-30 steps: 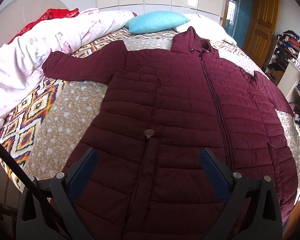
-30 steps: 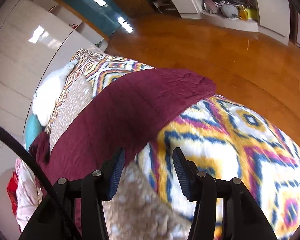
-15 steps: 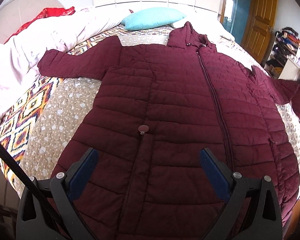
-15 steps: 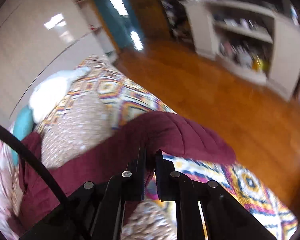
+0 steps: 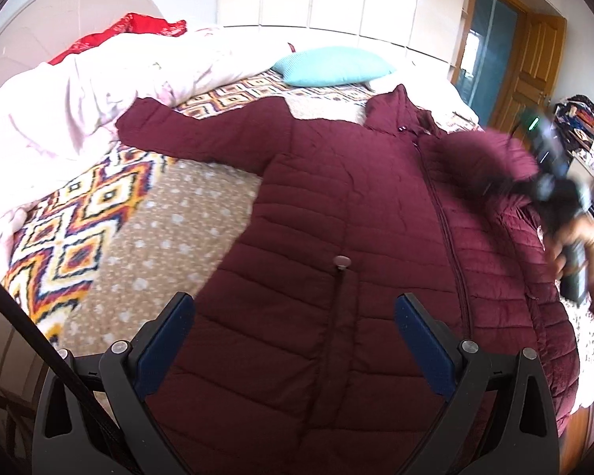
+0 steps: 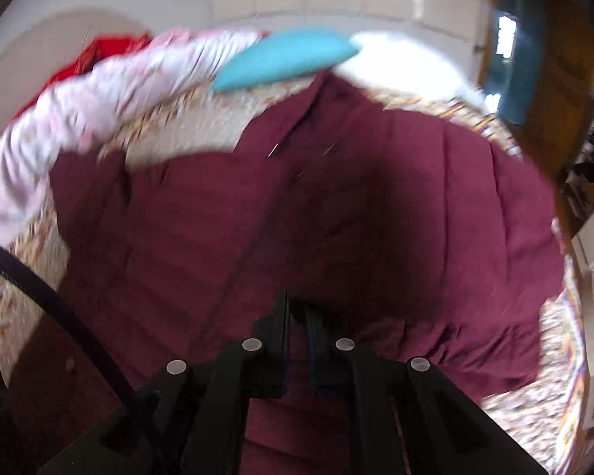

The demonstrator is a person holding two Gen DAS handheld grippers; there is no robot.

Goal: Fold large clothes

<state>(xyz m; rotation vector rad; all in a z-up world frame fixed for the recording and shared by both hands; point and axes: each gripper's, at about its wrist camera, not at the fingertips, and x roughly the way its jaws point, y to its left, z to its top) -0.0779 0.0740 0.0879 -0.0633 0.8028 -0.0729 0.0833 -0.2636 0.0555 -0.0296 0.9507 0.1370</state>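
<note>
One view only: right hand-held gripper (image 6: 299, 316) clamps jacket (image 6: 336, 206) sleeve; left (image 5: 295, 328) wide.

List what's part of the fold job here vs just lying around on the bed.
In the job: maroon puffer jacket; its sleeve, pinched in the right gripper; open left gripper.
Lying about: teal pillow; pink duvet; red cloth; patterned bedspread.
</note>
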